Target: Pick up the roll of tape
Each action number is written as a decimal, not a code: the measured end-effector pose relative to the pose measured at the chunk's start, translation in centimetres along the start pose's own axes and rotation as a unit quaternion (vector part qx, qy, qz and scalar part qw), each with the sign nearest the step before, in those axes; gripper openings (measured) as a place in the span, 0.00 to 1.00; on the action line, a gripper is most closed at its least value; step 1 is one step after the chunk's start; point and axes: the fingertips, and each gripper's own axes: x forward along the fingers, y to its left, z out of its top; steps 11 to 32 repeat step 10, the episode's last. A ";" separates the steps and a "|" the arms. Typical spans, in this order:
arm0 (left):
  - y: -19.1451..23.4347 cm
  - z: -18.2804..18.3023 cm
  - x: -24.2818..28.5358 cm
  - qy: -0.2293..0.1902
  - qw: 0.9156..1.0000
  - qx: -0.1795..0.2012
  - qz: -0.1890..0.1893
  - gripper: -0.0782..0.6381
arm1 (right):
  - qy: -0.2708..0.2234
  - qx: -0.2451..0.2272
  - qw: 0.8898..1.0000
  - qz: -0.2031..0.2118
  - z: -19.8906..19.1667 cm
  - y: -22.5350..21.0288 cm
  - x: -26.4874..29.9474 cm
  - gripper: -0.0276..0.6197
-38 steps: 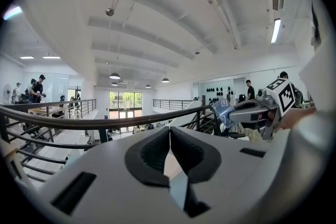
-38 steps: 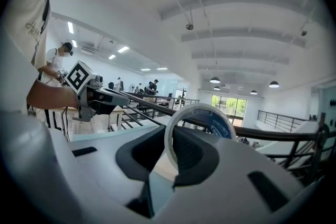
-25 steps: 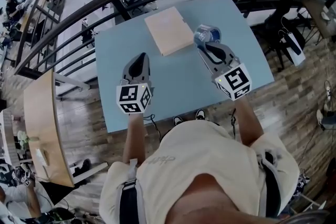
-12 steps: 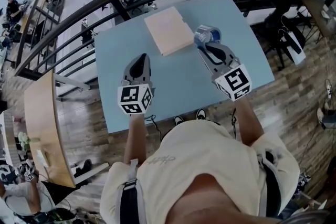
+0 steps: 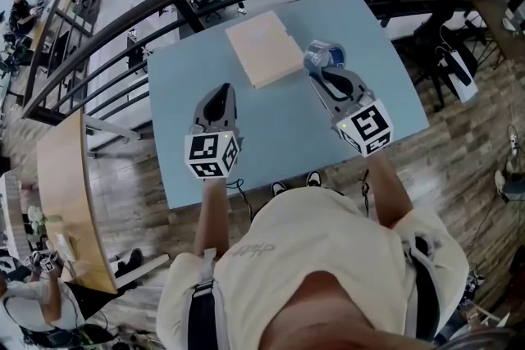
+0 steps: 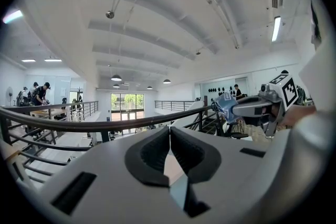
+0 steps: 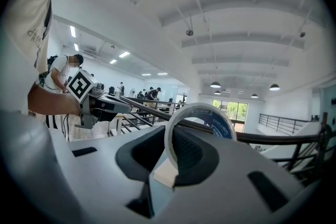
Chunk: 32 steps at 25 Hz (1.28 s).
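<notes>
While the right gripper (image 7: 173, 150) pinches the roll of tape (image 7: 224, 126) by its wall above the blue surface (image 5: 279, 127) | left gripper (image 6: 169, 140) jaws pressed together, empty | risk: thin-edge hold may let roll pivot, drop.

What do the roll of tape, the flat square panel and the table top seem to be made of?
The roll of tape: probably glossy plastic film, pale and partly see-through, around a core with blue print inside.
The flat panel: likely light wood or plywood, matte; it is pale tan and even.
The table top: a smooth painted or laminated board, light blue; its core is not visible.
</notes>
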 end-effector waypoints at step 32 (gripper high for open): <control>-0.3 0.1 0.5 -0.002 1.000 -0.002 -0.002 0.14 | 0.004 -0.011 1.000 0.000 -0.1 -0.4 0.1 0.12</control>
